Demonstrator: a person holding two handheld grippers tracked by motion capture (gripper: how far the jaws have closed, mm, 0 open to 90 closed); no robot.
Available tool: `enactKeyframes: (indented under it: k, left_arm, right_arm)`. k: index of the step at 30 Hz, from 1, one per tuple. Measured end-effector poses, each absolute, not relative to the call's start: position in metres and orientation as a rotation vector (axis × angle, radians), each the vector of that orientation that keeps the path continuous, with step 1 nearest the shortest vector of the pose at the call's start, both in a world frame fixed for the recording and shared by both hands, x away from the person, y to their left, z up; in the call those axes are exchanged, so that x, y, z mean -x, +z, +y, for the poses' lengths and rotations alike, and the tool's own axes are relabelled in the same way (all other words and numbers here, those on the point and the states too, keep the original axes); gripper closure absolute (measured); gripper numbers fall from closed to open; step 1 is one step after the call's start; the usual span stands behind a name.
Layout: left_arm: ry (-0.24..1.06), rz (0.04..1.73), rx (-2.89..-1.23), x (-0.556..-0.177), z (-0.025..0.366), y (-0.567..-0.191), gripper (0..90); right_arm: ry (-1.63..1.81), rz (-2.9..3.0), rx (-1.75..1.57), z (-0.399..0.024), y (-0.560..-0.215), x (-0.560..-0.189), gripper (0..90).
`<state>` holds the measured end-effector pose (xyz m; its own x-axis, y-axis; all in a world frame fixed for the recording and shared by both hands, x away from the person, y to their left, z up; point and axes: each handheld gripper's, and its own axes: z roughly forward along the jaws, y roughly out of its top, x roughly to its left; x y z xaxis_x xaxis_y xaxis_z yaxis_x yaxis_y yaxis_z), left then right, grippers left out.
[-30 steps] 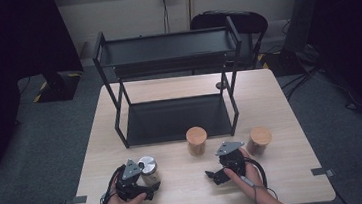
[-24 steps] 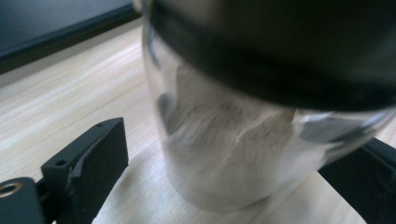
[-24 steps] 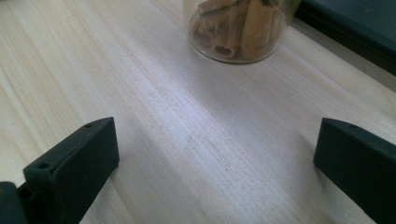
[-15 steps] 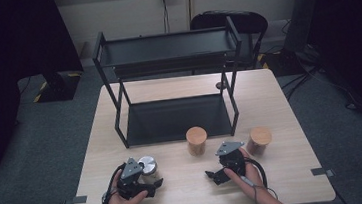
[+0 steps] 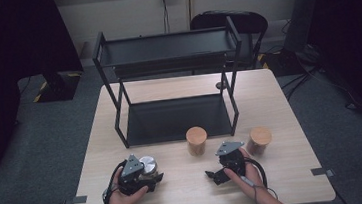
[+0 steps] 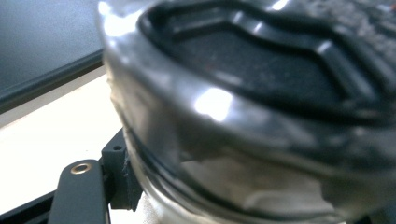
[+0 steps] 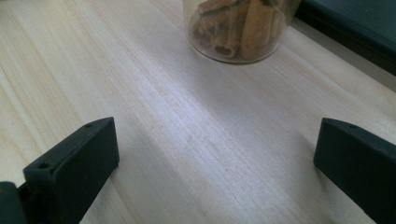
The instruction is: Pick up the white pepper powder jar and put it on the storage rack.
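Nothing yet shelved on the black two-tier metal rack (image 5: 169, 78): silver-lidded glass jar (image 5: 148, 165) pinched in left gripper (image 5: 143, 176) jaws near table's front-left; right gripper (image 5: 215, 175) jaws spread empty; two wooden-lidded jars (image 5: 196, 139) unmoved mid-table.

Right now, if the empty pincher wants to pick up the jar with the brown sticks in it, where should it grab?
Probably around the jar's round glass side, below the wooden lid. It stands upright on the table, so the right gripper, whose jaws are spread wide, could slide straight forward at table height, one jaw passing each side of the jar, then close. The rack stands just behind, so stop short.
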<state>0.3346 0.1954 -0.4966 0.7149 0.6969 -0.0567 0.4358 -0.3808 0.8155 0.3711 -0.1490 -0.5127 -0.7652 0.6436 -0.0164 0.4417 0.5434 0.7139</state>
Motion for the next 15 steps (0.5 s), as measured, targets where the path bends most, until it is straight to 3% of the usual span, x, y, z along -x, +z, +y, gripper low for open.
enactKeyframes:
  k: [15]
  left_arm:
    - [0.370, 0.845, -2.069, -0.3363, 0.1899, -0.4933, 30.2]
  right_arm:
    - [1.044, 2.506, -0.904, -0.1490, -0.5127, -0.3711, 0.0]
